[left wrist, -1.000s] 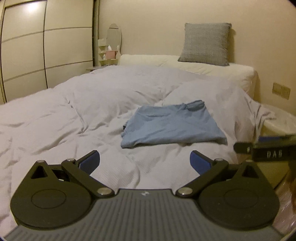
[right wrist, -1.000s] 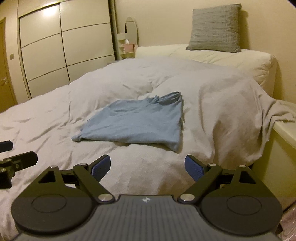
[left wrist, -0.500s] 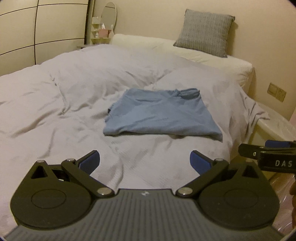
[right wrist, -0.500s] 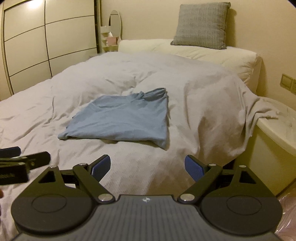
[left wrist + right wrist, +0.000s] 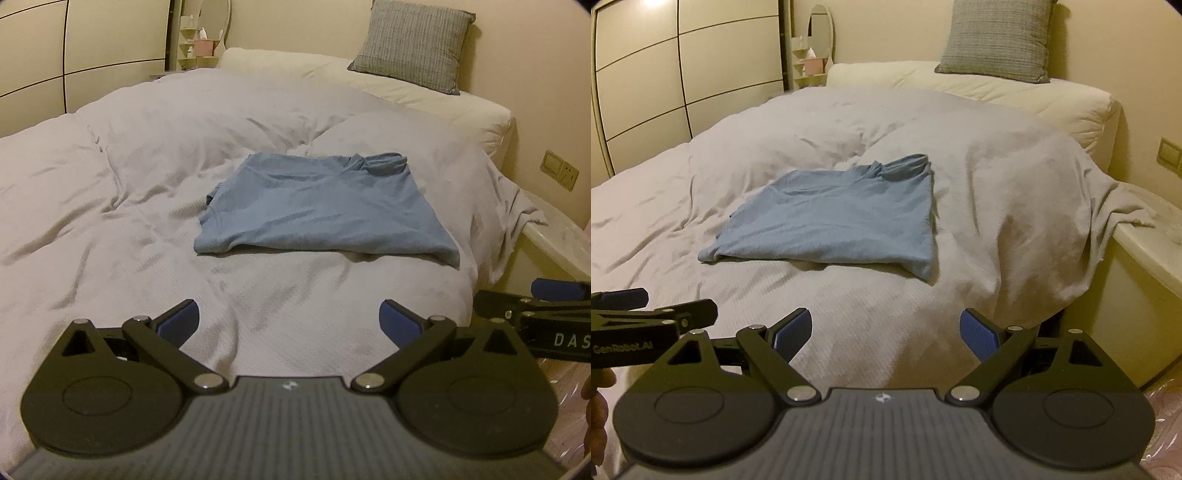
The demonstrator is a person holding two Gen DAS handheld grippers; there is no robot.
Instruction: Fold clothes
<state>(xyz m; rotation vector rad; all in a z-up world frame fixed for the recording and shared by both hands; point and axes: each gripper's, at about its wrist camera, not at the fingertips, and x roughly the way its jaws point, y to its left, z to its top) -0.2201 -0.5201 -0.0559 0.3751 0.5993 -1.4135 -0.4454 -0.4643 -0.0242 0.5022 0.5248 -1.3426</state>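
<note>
A light blue shirt (image 5: 325, 210) lies partly folded on the grey duvet (image 5: 147, 166), its collar toward the pillows. It also shows in the right wrist view (image 5: 834, 218). My left gripper (image 5: 289, 321) is open and empty, held above the duvet just short of the shirt's near edge. My right gripper (image 5: 885, 332) is open and empty, near the bed's right front, also short of the shirt. Each gripper shows at the edge of the other's view.
A grey cushion (image 5: 410, 40) leans on the wall above cream pillows (image 5: 443, 99). A wardrobe (image 5: 683, 74) stands left, with a mirror and shelf (image 5: 812, 62) in the corner. A pale ledge (image 5: 1152, 240) runs along the bed's right side.
Both grippers have moved forward and tilted down toward the shirt, which now looks larger and nearer. Both have stayed open and empty.
</note>
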